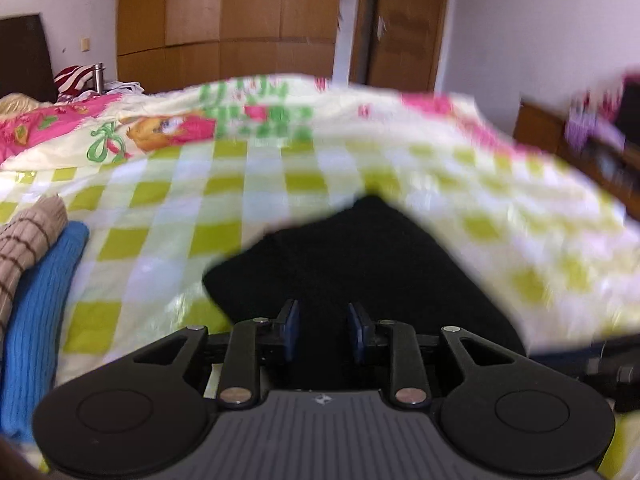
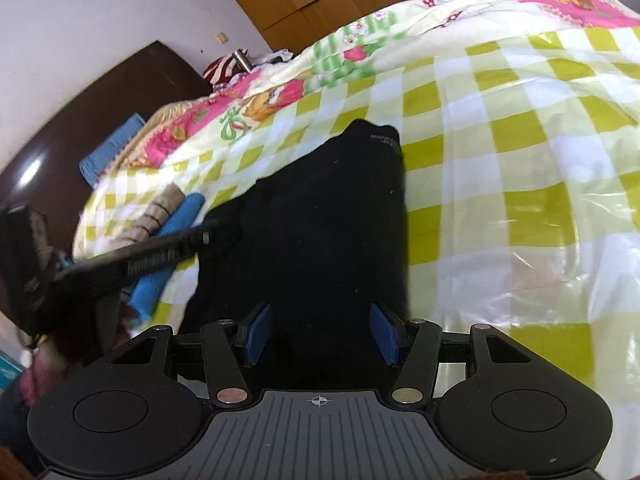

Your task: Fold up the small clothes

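Note:
A black garment (image 1: 352, 264) lies on the green-and-white checked bed cover (image 1: 168, 208); it also shows in the right wrist view (image 2: 328, 216), stretching away from me. My left gripper (image 1: 323, 322) hangs over its near part, jaws apart with nothing between the blue pads. My right gripper (image 2: 322, 330) is over the garment's near end, jaws wide open and empty. The left gripper's body (image 2: 120, 260) shows at the left of the right wrist view.
A blue knit garment (image 1: 40, 312) and a beige striped one (image 1: 24, 248) lie at the left of the bed. A cartoon-print quilt (image 1: 160, 128) lies beyond. A dark headboard (image 2: 80, 120), wooden wardrobe (image 1: 224, 20) and side furniture (image 1: 580, 140) surround the bed.

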